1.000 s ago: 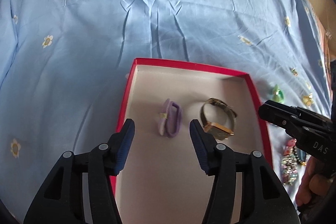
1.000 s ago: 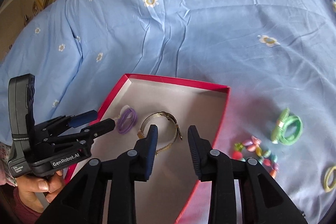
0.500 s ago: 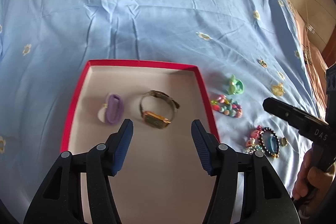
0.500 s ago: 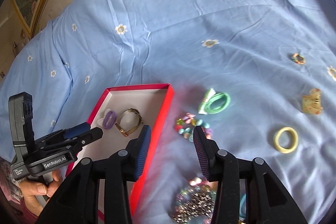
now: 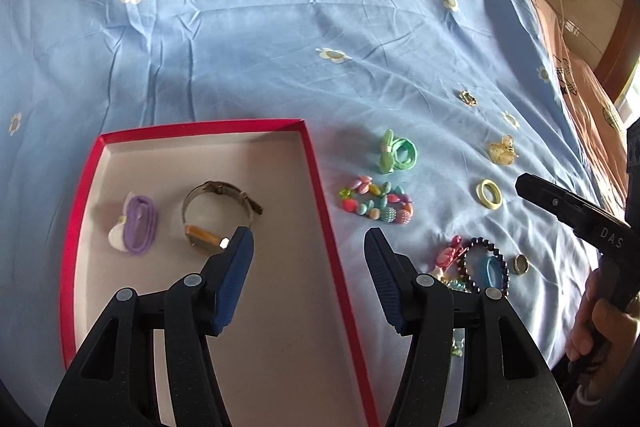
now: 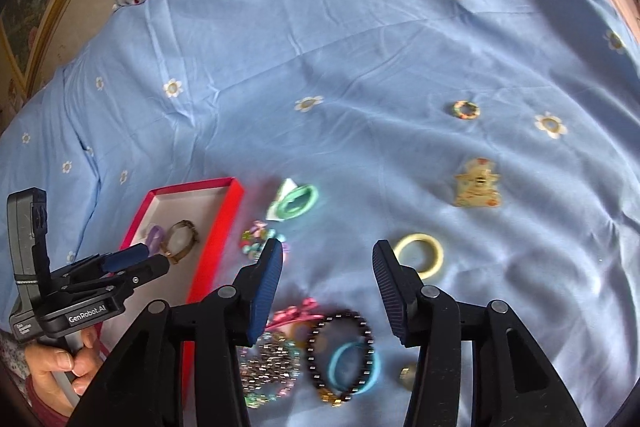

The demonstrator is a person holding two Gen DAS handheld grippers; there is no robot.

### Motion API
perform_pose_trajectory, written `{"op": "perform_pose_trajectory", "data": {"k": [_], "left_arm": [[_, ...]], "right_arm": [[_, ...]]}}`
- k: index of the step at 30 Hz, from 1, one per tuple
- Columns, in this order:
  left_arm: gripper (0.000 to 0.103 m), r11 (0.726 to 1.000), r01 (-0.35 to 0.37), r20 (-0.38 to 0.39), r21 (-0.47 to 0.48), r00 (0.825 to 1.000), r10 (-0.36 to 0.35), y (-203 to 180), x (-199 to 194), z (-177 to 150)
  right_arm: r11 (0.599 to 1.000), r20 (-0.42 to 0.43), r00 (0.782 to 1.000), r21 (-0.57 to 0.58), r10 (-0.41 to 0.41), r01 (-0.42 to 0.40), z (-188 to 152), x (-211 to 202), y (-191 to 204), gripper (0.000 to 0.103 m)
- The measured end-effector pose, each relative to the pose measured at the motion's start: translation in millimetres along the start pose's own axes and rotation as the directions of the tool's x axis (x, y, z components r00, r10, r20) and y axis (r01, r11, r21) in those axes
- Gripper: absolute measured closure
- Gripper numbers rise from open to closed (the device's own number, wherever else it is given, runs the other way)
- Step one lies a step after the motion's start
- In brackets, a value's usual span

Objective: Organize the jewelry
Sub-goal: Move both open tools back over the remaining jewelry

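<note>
- Bed [image 5: 280,27]: a blue sheet with small white daisies, creased, carrying everything.
- Box [image 5: 316,187]: red walls, pale inside, shallow and open, at the left of the loose pieces.
- Left hand-held gripper [image 5: 308,255]: jaws wide and holding nothing, straddling the box's right wall.
- Right hand-held gripper [image 6: 328,259]: jaws wide and holding nothing, over the jewelry outside the box.
- Watch [image 5: 218,211]: metal band, gold face, standing on edge in the box.
- Purple tie [image 5: 138,225]: looped, with a white tag, just left of the watch.
- Bead string [image 5: 378,201]: pastel, many colours, just right of the box.
- Green tie [image 5: 396,153]: beyond the beads.
- Dark bracelet [image 6: 340,351]: round beads, ringed around a blue tie [image 6: 354,367].
- Yellow ring [image 6: 420,253]: plain, near the right jaw.
- Gold clip [image 6: 478,183]: further out.
</note>
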State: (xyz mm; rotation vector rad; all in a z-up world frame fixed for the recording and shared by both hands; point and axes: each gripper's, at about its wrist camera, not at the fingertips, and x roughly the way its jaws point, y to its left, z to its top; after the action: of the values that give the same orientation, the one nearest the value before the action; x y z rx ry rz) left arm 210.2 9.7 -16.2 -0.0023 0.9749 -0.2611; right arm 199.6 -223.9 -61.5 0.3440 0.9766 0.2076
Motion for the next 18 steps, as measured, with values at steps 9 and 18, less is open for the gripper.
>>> {"op": "perform_pose_trajectory", "data": {"k": [9, 18], "left_arm": [[0.046, 0.999, 0.015, -0.017, 0.033, 1.000, -0.014, -17, 17, 14], [0.046, 0.998, 0.054, -0.014, 0.032, 0.998, -0.053, -31, 27, 30]], "right_arm": [[0.997, 0.022, 0.997, 0.035, -0.072, 0.071, 3, -4, -32, 0.047], [0.991, 0.049, 0.991, 0.060, -0.125, 0.122, 13, -6, -55, 0.042]]}}
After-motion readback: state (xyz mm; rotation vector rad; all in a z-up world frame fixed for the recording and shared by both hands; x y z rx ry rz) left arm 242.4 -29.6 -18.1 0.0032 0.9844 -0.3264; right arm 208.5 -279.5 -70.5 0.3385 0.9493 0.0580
